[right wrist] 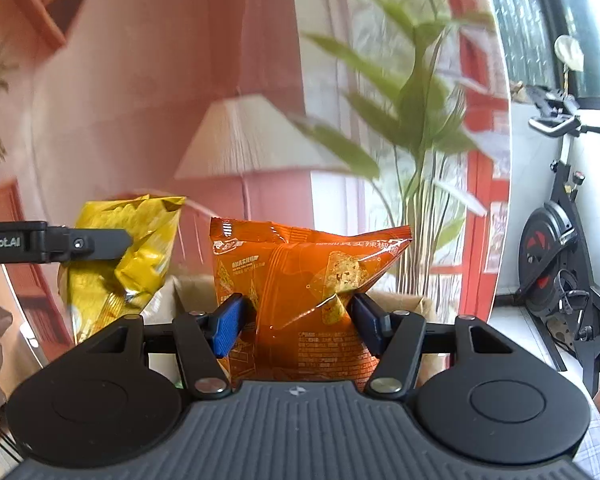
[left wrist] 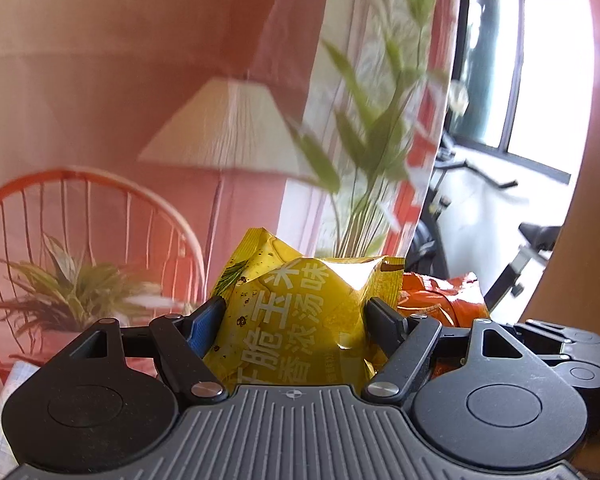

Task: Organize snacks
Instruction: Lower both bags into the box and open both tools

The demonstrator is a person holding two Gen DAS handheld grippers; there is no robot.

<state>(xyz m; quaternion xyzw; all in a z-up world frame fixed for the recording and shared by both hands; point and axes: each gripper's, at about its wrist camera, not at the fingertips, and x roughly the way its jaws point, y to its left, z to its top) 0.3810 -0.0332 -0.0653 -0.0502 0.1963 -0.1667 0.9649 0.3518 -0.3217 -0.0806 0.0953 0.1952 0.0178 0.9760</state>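
My left gripper [left wrist: 296, 322] is shut on a yellow snack bag [left wrist: 300, 312] with white Chinese print and holds it up in the air. The same bag [right wrist: 120, 256] and the left gripper [right wrist: 100, 245] show at the left of the right wrist view. My right gripper [right wrist: 300, 320] is shut on an orange snack bag [right wrist: 300, 280] and holds it upright in the air. The orange bag [left wrist: 440, 300] also peeks out to the right of the yellow one in the left wrist view.
A cardboard box [right wrist: 400, 304] stands open just beyond the orange bag. Behind are a tall green plant [right wrist: 416, 120], a floor lamp [left wrist: 228, 128], an orange wire chair [left wrist: 80, 216], a small potted plant [left wrist: 64, 292] and an exercise bike [right wrist: 560, 248].
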